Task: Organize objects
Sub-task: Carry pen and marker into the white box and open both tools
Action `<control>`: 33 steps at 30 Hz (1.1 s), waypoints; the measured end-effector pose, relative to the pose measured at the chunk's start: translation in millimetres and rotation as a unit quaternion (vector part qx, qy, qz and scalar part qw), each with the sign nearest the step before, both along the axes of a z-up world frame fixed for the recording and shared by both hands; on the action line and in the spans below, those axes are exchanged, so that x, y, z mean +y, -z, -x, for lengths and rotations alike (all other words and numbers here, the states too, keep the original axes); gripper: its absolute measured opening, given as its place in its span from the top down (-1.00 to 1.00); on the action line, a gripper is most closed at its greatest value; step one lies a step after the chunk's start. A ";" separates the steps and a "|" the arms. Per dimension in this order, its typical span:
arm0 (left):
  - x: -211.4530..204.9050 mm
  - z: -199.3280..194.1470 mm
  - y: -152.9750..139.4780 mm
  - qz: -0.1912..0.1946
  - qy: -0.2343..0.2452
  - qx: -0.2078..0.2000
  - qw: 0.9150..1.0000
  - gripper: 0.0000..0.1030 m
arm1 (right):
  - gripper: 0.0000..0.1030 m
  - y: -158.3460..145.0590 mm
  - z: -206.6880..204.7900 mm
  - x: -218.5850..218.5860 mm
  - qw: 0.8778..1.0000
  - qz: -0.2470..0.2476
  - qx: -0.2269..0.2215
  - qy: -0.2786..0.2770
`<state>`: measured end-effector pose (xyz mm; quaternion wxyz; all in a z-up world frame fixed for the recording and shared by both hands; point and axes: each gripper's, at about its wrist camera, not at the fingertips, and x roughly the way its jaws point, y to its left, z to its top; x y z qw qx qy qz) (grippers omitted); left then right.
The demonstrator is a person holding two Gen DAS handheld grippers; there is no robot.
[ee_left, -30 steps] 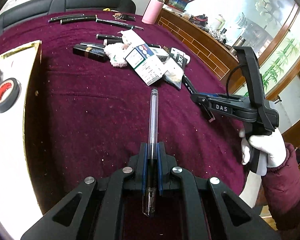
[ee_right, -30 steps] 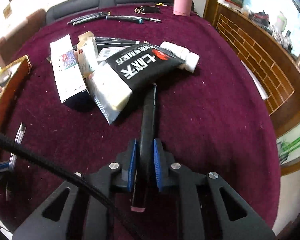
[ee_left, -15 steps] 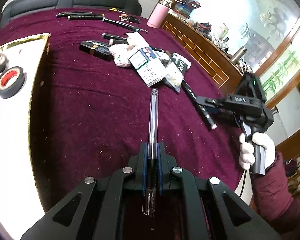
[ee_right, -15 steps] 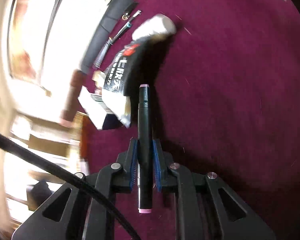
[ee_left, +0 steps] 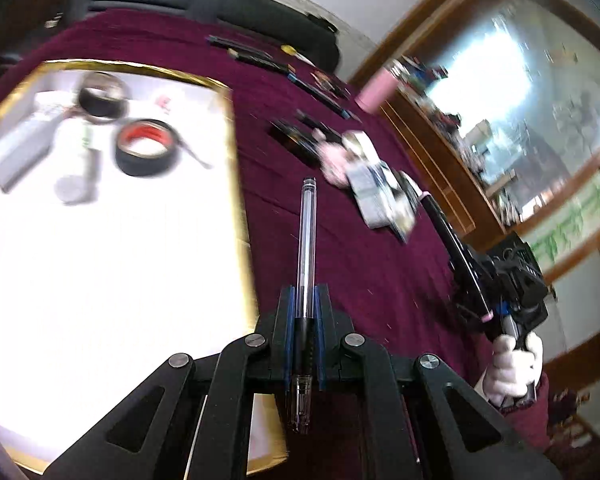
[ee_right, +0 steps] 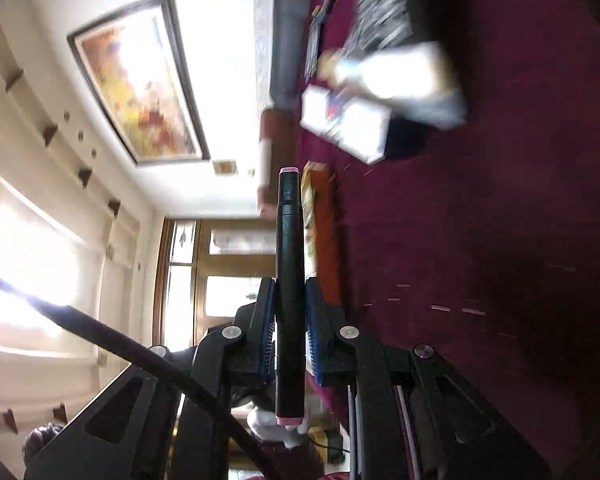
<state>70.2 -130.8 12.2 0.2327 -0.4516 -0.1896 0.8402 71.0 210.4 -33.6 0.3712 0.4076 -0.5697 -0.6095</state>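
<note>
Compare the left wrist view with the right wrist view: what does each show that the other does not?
Only the left wrist view shows the white tray with the tape rolls, the clear pen clamped in the left gripper, and the pink bottle. Only the right wrist view shows the framed painting. Both show the black marker gripped by the right gripper, the maroon tablecloth and the packet pile.

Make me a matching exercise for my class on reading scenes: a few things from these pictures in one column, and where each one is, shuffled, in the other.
Things
1. clear pen
2. black marker
3. red-cored tape roll
4. pink bottle

Places
A. on the white tray
B. in the right gripper
C. at the table's far edge
D. in the left gripper

Pairs: 1-D, 2-B, 3-A, 4-C
</note>
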 end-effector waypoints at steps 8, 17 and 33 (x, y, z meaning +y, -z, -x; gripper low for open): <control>-50.9 17.8 -4.2 -0.019 -0.043 0.004 0.999 0.80 | 0.74 -14.6 68.9 -118.6 0.994 -0.029 0.011 -0.100; -91.4 30.7 -7.7 -0.039 -0.067 0.004 0.997 0.84 | 0.73 -2.1 107.8 -196.2 0.982 -0.115 -0.001 -0.151; -113.8 42.2 31.6 -0.029 -0.129 -0.044 0.990 0.70 | 0.62 -25.6 106.3 -244.6 0.914 -0.351 0.084 -0.186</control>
